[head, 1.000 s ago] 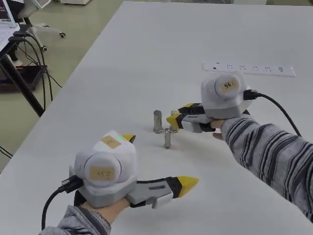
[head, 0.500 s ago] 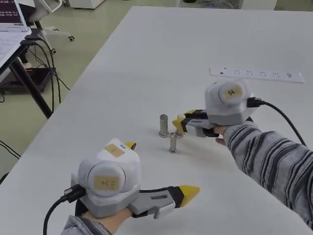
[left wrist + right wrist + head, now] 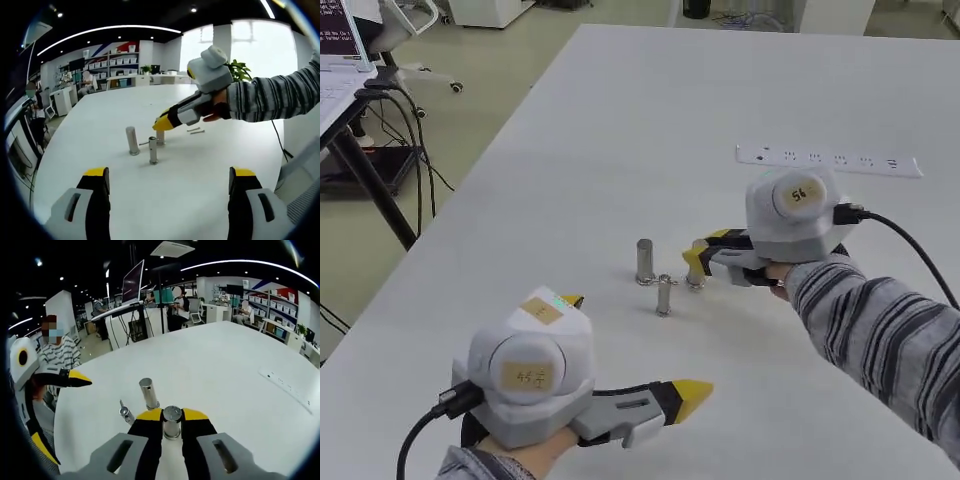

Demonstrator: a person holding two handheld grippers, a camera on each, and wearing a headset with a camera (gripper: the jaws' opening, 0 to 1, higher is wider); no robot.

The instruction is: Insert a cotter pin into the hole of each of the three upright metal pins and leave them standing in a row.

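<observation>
Standing at the centre of the head view, the metal pins (image 3: 644, 262) are bunched, not lined up; the rightmost pin (image 3: 172, 421) is clamped in the right gripper (image 3: 693, 263) and should be slid upright, without tipping. The left gripper (image 3: 638, 346), lower left, is held wide open, empty.

We are looking at a white table (image 3: 620, 130) that is carrying a few small things. A tall pin (image 3: 645, 262) is standing upright on it. A short pin (image 3: 664, 296) is standing just beside the tall pin, and a third pin (image 3: 172, 416) is standing near it. Two loose cotter pins (image 3: 196, 131) are lying flat beyond the tall pin in the left gripper view. A white power strip (image 3: 830, 160) is lying well apart from it.
</observation>
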